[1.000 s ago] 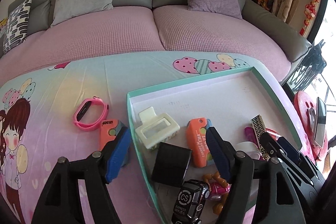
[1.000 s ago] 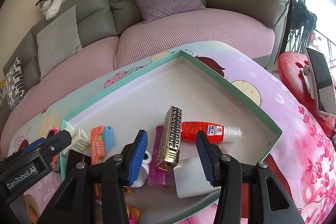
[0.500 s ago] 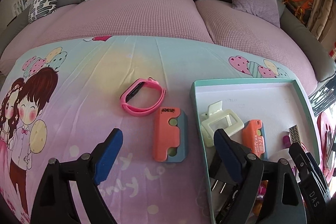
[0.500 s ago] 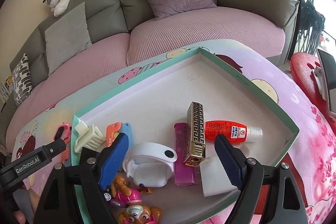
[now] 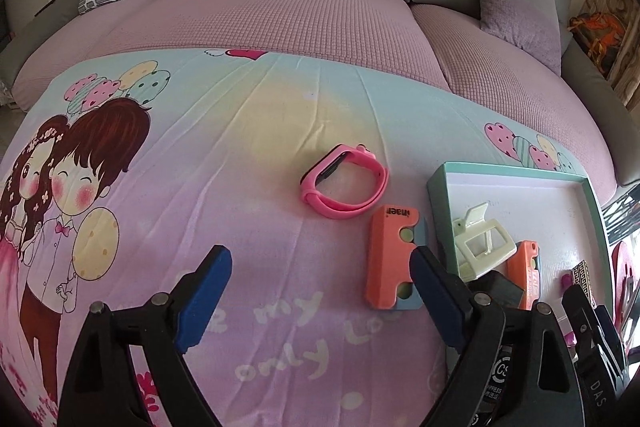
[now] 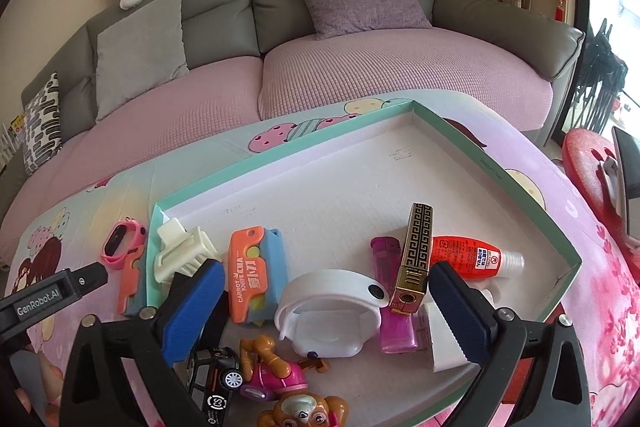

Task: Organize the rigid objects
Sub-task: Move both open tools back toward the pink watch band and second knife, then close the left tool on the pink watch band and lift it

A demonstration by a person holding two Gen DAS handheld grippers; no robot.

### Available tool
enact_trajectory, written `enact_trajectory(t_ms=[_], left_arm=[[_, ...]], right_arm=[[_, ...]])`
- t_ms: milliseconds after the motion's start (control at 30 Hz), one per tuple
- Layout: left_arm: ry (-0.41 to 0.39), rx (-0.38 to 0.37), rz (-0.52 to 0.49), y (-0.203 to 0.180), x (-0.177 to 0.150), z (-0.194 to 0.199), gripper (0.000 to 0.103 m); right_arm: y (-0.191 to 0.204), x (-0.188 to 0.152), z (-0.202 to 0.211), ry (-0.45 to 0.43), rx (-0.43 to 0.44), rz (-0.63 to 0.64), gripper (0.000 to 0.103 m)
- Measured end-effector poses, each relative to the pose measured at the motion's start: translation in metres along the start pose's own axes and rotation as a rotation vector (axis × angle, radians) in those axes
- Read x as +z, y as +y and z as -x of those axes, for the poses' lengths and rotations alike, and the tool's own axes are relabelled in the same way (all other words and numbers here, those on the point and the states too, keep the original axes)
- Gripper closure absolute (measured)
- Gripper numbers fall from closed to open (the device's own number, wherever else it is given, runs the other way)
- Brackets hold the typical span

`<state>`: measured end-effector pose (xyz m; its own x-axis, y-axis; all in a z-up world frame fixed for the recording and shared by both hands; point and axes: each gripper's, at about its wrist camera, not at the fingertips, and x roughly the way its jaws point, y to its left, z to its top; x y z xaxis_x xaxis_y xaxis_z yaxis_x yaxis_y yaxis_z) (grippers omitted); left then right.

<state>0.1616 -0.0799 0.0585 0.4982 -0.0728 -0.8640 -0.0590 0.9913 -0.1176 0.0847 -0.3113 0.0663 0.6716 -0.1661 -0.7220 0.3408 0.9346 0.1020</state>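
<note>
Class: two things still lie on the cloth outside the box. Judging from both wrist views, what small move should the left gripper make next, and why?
Probably ease the left gripper forward and to the right over the orange case and close on it. Its jaws, which have just been opening, stand empty. The case lies nearest, beside the box, with the pink watch just beyond.

Tray (image 6: pixel 460 131) far half clear — near crowded
</note>
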Motion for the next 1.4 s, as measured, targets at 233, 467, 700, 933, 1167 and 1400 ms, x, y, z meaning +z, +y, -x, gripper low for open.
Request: enact_trajectory(t_ms=[233, 467, 700, 933, 1167, 1400], left_arm=[[0.002, 0.004, 0.047, 0.021, 0.003, -0.003, 0.012], [-0.013, -0.008, 0.038, 0.024, 0.006, -0.002, 0.012], [-0.001, -0.037, -0.022, 0.025, 0.021, -0.023, 0.012], [0.038, -0.092, -0.126, 0.007, 0.039, -0.049, 0.012], [0.056, -0.094, -0.171, -0.014, 0.051, -0.067, 0.012], [0.052, -0.115, -0.169, -0.012, 0.052, -0.067, 0.040]], right_arm=[[0.007, 0.002, 0.007, -0.036, -0.034, 0.024, 0.000], [0.018, 0.005, 0.022, -0.094, 0.023, 0.039, 0.000], [0.042, 0.002, 0.018, -0.066, 0.125, 0.074, 0.000], [0.048, 0.000, 0.015, -0.067, 0.115, 0.086, 0.000], [0.045, 0.000, 0.010, -0.055, 0.104, 0.078, 0.000], [0.050, 0.000, 0.013, -0.063, 0.119, 0.088, 0.000]])
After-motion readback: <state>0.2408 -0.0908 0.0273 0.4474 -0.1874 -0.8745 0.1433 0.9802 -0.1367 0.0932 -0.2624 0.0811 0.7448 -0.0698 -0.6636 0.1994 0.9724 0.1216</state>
